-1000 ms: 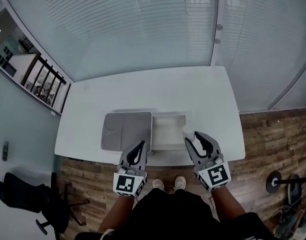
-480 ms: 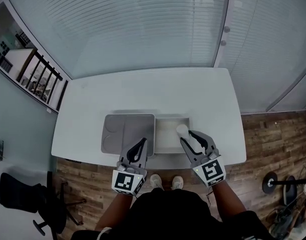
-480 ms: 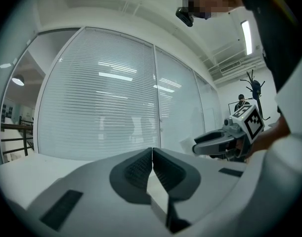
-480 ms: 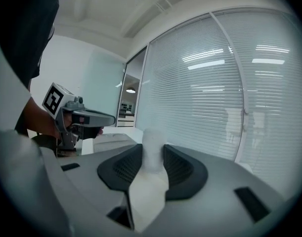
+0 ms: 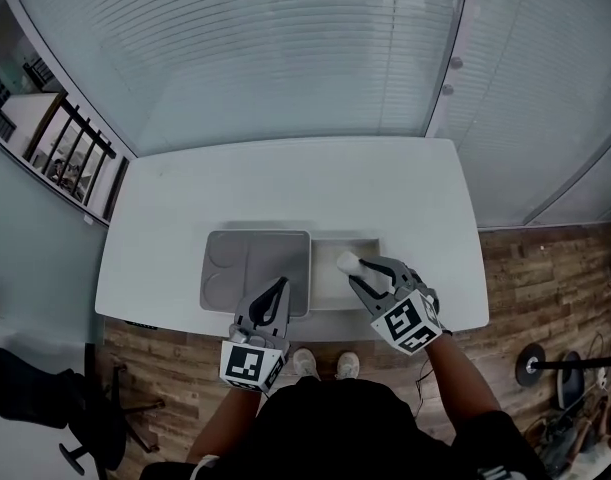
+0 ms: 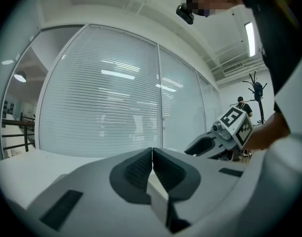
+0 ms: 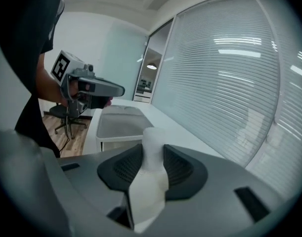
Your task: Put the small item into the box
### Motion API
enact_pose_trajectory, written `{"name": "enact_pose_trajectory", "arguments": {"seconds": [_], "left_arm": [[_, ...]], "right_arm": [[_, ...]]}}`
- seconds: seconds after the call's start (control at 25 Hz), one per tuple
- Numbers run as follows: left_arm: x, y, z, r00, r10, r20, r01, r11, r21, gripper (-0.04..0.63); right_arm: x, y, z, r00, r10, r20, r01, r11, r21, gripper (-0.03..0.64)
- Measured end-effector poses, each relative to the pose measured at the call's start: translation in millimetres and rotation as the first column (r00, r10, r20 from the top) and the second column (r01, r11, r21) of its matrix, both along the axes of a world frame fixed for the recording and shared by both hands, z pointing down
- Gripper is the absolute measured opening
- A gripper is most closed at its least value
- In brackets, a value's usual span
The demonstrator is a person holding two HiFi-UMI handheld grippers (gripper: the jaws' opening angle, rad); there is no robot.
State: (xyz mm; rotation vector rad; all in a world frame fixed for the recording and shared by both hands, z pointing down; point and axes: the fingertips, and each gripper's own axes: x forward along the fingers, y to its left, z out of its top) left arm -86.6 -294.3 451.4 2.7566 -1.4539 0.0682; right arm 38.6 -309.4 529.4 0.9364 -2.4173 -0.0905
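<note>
A small white bottle-shaped item is pinched between the pads of my right gripper. In the head view the white item hangs over the right part of the open pale box, held by the right gripper. The box's grey lid lies flat to the left of the box. My left gripper hovers at the lid's near right corner, its jaws shut with nothing between them.
The box stands near the front edge of a white table. Behind the table runs a glass wall with blinds. A black office chair stands on the wood floor at the lower left.
My right gripper has carried the white item leftward and forward, from the box's right rim to over the inside of the box. The left gripper has barely moved.
</note>
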Motion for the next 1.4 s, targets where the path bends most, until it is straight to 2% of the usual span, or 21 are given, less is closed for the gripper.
{"name": "enact_pose_trajectory", "arguments": {"seconds": [0.12, 0.2, 0.4, 0.56, 0.68, 0.88, 1.08, 1.2, 1.4], "left_arm": [[-3.8, -2.0, -1.1, 1.000, -0.008, -0.003, 0.008, 1.000, -0.001, 0.014], [-7.5, -3.8, -2.4, 1.000, -0.016, -0.010, 0.016, 1.000, 0.004, 0.014], [-19.6, -0.7, 4.6, 0.999, -0.037, -0.005, 0.037, 0.999, -0.017, 0.012], [-25.6, -1.1, 12.5, 0.999, -0.055, -0.002, 0.054, 0.997, -0.047, 0.014], [-30.8, -3.0, 13.7, 0.997, -0.075, -0.003, 0.075, 0.996, -0.041, 0.014], [-36.6, -8.7, 11.0, 0.993, -0.115, 0.032, 0.118, 0.990, -0.078, 0.014], [-37.2, -15.2, -2.0, 0.993, -0.120, -0.008, 0.120, 0.992, -0.034, 0.014], [-33.6, -15.0, -0.4, 0.995, -0.098, -0.009, 0.098, 0.995, -0.022, 0.014], [-36.1, -13.4, 5.7, 0.995, -0.095, -0.013, 0.095, 0.994, -0.050, 0.014]], "right_arm": [[-10.9, -3.3, 15.1, 0.992, -0.075, -0.100, 0.073, 0.997, -0.021, 0.141], [-16.7, -5.9, 26.0, 0.974, -0.126, -0.190, 0.123, 0.992, -0.026, 0.140], [-30.3, -12.1, 52.0, 0.882, -0.239, -0.407, 0.244, 0.969, -0.042, 0.140], [-28.4, -17.7, 71.7, 0.796, -0.310, -0.520, 0.294, 0.949, -0.117, 0.140], [-26.3, -21.3, 82.5, 0.762, -0.336, -0.554, 0.286, 0.942, -0.177, 0.141], [-24.3, -22.7, 92.6, 0.721, -0.381, -0.579, 0.289, 0.924, -0.248, 0.141], [-35.3, -17.0, 106.7, 0.661, -0.442, -0.606, 0.310, 0.897, -0.316, 0.141], [-36.3, -18.2, 110.8, 0.658, -0.452, -0.602, 0.301, 0.891, -0.339, 0.143], [-37.7, -18.2, 111.7, 0.661, -0.454, -0.597, 0.299, 0.890, -0.345, 0.147]]}}
